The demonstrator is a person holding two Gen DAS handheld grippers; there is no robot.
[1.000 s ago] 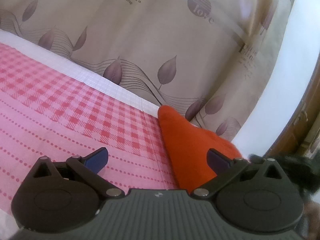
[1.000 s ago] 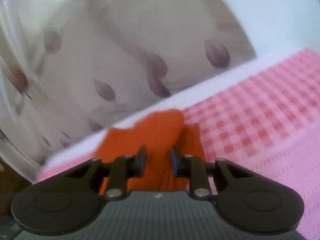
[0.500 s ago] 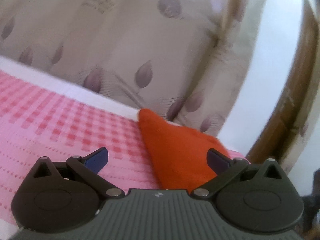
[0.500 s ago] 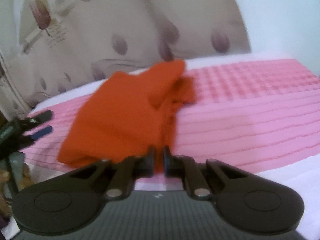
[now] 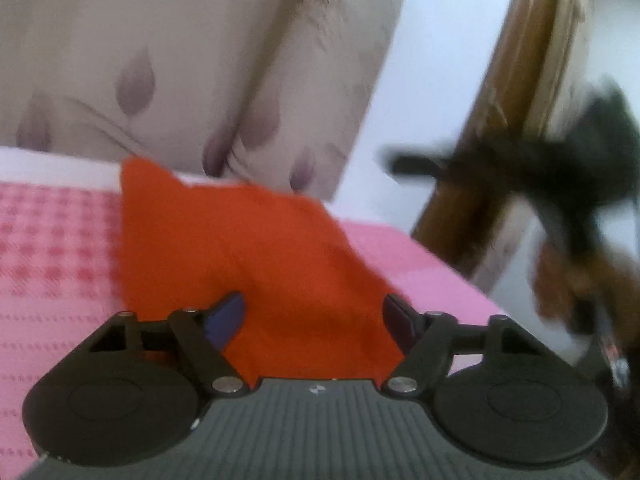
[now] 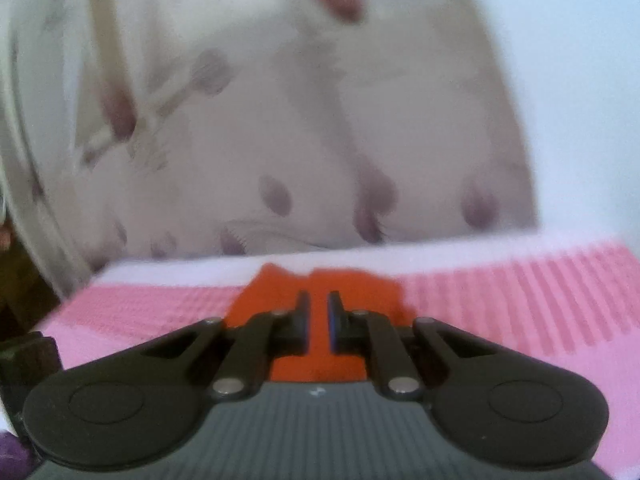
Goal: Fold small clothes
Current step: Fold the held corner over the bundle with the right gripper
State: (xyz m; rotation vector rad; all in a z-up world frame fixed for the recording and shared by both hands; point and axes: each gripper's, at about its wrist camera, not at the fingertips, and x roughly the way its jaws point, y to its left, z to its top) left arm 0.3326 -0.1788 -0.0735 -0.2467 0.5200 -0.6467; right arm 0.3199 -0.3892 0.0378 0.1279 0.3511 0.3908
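Pink bedspread (image 5: 60,272) bears orange cloth (image 5: 248,248), its near edge hidden behind both claws.

My left gripper (image 5: 314,318) has just been closing; its fingers (image 5: 228,316) stand apart with orange cloth (image 5: 248,248) between them, not pressed. My right gripper (image 6: 319,322) is pinched on the cloth, fingers (image 6: 303,320) almost together. From the left view, my right hand (image 5: 560,280) is a blur.

Garment on the bed, curtain behind

The crumpled orange cloth garment (image 5: 248,256) lies on the pink checked bedspread (image 5: 52,264); behind the bedspread hangs the beige leaf-print curtain (image 5: 192,60).
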